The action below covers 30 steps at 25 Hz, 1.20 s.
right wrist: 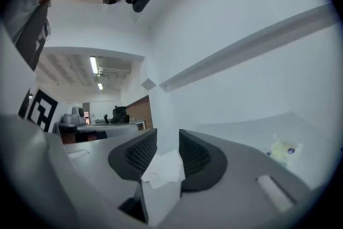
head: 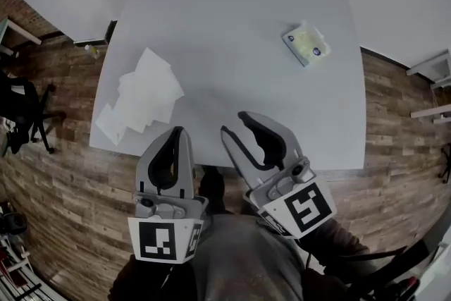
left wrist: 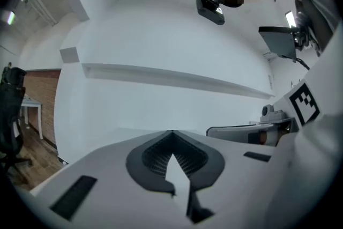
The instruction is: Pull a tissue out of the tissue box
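Note:
The tissue pack (head: 306,44), small and pale yellow-green, lies flat at the far right of the white table (head: 232,17); it also shows small at the right of the right gripper view (right wrist: 281,150). A loose pile of pulled white tissues (head: 144,96) lies on the table's left side and shows through the gap between my right jaws (right wrist: 163,169). My right gripper (head: 234,122) (right wrist: 168,134) hovers over the table's near edge, open and holding nothing. To its left, my left gripper (head: 180,130) (left wrist: 171,134) is shut and empty. Both are well away from the pack.
The table's near edge (head: 232,167) runs just under both grippers, with brown wood floor around it. A dark office chair (head: 25,113) stands at the left and white furniture (head: 433,67) at the right. The person's grey-clad torso (head: 246,257) fills the bottom.

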Each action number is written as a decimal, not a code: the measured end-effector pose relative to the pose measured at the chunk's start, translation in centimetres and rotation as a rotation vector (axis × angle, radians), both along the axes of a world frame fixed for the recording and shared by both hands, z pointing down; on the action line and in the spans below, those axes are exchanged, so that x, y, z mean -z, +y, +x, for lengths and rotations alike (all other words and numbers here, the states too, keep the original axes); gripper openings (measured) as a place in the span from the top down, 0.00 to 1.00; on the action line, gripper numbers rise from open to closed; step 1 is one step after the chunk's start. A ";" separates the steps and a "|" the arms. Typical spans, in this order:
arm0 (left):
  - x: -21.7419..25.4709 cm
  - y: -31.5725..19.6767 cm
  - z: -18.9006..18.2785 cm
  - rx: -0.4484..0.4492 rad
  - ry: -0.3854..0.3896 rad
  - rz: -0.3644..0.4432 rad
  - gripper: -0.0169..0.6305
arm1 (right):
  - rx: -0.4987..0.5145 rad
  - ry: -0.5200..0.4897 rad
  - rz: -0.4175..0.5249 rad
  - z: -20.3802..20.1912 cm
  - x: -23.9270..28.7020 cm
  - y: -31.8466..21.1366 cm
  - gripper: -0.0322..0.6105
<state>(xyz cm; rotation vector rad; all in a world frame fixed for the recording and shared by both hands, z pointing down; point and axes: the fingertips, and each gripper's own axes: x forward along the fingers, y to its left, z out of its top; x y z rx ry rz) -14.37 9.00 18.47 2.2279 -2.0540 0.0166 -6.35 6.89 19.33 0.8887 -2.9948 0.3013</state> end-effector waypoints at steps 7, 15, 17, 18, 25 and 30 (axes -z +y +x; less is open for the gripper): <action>4.0 3.7 14.3 -0.116 -0.016 0.061 0.98 | -0.148 -0.065 -0.013 14.1 5.3 4.6 0.83; 6.9 7.3 22.2 -0.299 -0.137 0.096 0.98 | -0.215 -0.149 0.000 18.7 8.8 8.5 0.93; 7.5 7.1 22.3 -0.322 -0.166 0.113 0.98 | -0.223 -0.154 0.018 18.5 9.5 8.6 0.95; 7.7 7.0 22.2 -0.325 -0.168 0.118 0.98 | -0.224 -0.153 0.034 18.3 9.8 8.7 0.95; 8.6 8.4 22.3 -0.346 -0.098 0.154 0.98 | -0.271 -0.128 0.134 18.2 11.2 11.0 0.95; 8.9 8.7 23.3 -0.371 -0.094 0.177 0.98 | -0.295 -0.112 0.152 18.8 11.2 11.6 0.95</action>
